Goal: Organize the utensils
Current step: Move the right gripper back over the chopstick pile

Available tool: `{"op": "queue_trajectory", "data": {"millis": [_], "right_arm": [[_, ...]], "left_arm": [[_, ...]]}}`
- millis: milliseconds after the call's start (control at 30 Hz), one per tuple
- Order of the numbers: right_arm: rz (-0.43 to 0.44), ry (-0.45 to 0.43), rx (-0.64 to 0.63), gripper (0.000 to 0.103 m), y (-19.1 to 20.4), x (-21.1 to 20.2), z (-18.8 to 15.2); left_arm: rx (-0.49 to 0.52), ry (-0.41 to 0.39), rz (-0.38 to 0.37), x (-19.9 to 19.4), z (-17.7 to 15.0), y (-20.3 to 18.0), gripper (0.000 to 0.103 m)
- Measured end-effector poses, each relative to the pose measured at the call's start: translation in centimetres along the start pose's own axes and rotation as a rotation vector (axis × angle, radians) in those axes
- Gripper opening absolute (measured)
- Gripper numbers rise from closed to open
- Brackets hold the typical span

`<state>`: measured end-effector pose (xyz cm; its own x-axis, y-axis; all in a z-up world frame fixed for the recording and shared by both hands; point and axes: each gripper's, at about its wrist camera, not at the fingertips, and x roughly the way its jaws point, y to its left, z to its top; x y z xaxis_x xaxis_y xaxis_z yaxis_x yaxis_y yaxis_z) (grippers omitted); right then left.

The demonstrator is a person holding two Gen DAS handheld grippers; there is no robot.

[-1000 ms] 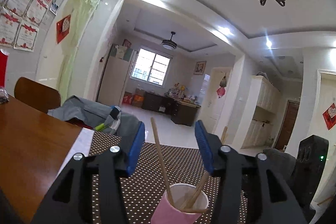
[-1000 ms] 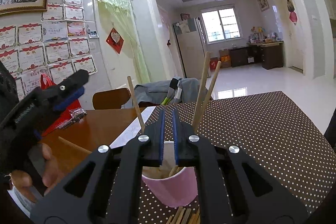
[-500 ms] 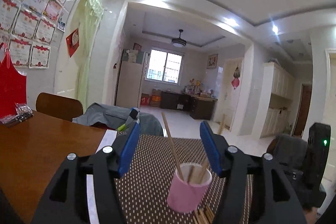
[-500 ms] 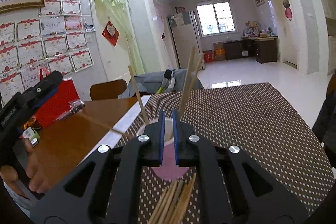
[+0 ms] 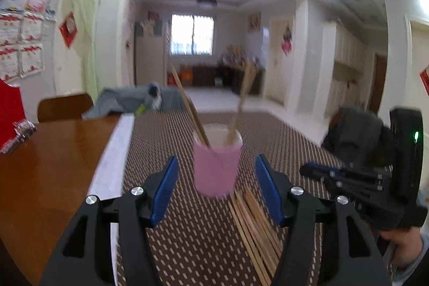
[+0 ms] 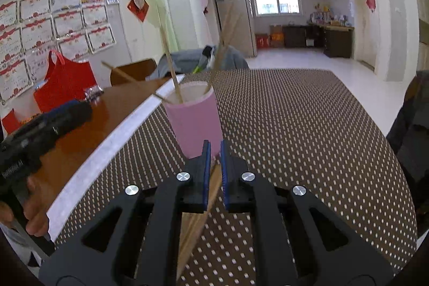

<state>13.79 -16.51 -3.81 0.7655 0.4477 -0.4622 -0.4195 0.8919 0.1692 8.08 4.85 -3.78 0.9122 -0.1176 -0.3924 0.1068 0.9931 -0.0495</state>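
A pink cup (image 5: 215, 168) stands on the brown dotted mat (image 5: 187, 245) with a few wooden chopsticks (image 5: 191, 111) upright in it. Several loose chopsticks (image 5: 254, 229) lie in a bundle on the mat just in front of the cup. My left gripper (image 5: 216, 160) is open, short of the cup and touching nothing. The right gripper (image 5: 307, 168) hovers shut on the right of that view. In the right wrist view the cup (image 6: 194, 122) is just ahead of my shut right gripper (image 6: 214, 145), which holds nothing. The bundle (image 6: 198, 219) lies under its fingers. The left gripper (image 6: 53, 119) is at the left.
The mat covers a wooden table (image 5: 40, 178), with a white strip (image 5: 112, 168) along its left edge. A red bag (image 6: 64, 82) and small packets sit far left. A chair (image 5: 64, 106) and grey jacket (image 5: 126, 98) are behind. A dark bag (image 5: 354, 130) lies on the right.
Both grippers drew back from the cup and tipped downward. The cup now sits farther ahead, and the loose chopstick bundle has come into view. The left jaws stand a little wider.
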Motion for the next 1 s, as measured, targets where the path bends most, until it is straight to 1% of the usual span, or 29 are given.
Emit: {"op": "queue_trajectory", "data": {"millis": [100,200,300,333,367,400,433,500,600,733,833,933,1000], "right_arm": [[-0.004,0.034,0.005,0.008,-0.6,0.1,-1.0],[-0.008,0.076,0.013,0.008,-1.3,0.5,-1.9],[-0.011,0.114,0.023,0.009,-1.8,0.9,-2.5],[-0.012,0.129,0.026,0.011,-1.9,1.2,-2.8],[-0.012,0.138,0.030,0.013,-2.1,1.3,-2.9],[-0.011,0.144,0.033,0.022,-2.2,1.4,-3.2],[-0.012,0.150,0.034,0.034,-2.2,1.5,-3.2],[-0.015,0.153,0.033,0.052,-2.0,1.8,-3.3],[-0.021,0.162,0.016,0.052,-1.7,2.1,-3.6],[-0.019,0.179,0.017,0.052,-1.6,2.8,-3.7],[-0.012,0.197,0.024,0.052,-1.7,3.3,-3.8],[-0.008,0.202,0.028,0.055,-1.8,3.4,-3.9],[-0.003,0.209,0.031,0.055,-1.8,3.6,-3.9]], "left_arm": [[0.016,0.104,-0.020,1.6,-1.2,-0.6,0.059],[0.027,0.263,-0.027,4.2,-2.8,-0.9,0.059],[0.027,0.378,-0.025,6.2,-4.2,-0.8,0.059],[0.024,0.423,-0.020,6.9,-5.0,-0.7,0.059],[0.019,0.457,-0.018,7.5,-5.5,-0.6,0.059],[0.018,0.472,-0.019,7.8,-5.9,-0.6,0.059],[0.016,0.492,-0.017,8.2,-6.3,-0.5,0.059],[0.017,0.516,-0.009,8.7,-6.8,-0.7,0.059],[0.030,0.541,0.001,9.2,-7.1,-0.8,0.059],[0.040,0.531,0.003,9.3,-6.8,-1.1,0.059],[0.068,0.520,0.024,9.5,-6.7,-1.6,0.061],[0.102,0.516,0.047,9.7,-6.6,-2.3,0.063],[0.138,0.517,0.064,9.8,-6.6,-2.7,0.063]]}}
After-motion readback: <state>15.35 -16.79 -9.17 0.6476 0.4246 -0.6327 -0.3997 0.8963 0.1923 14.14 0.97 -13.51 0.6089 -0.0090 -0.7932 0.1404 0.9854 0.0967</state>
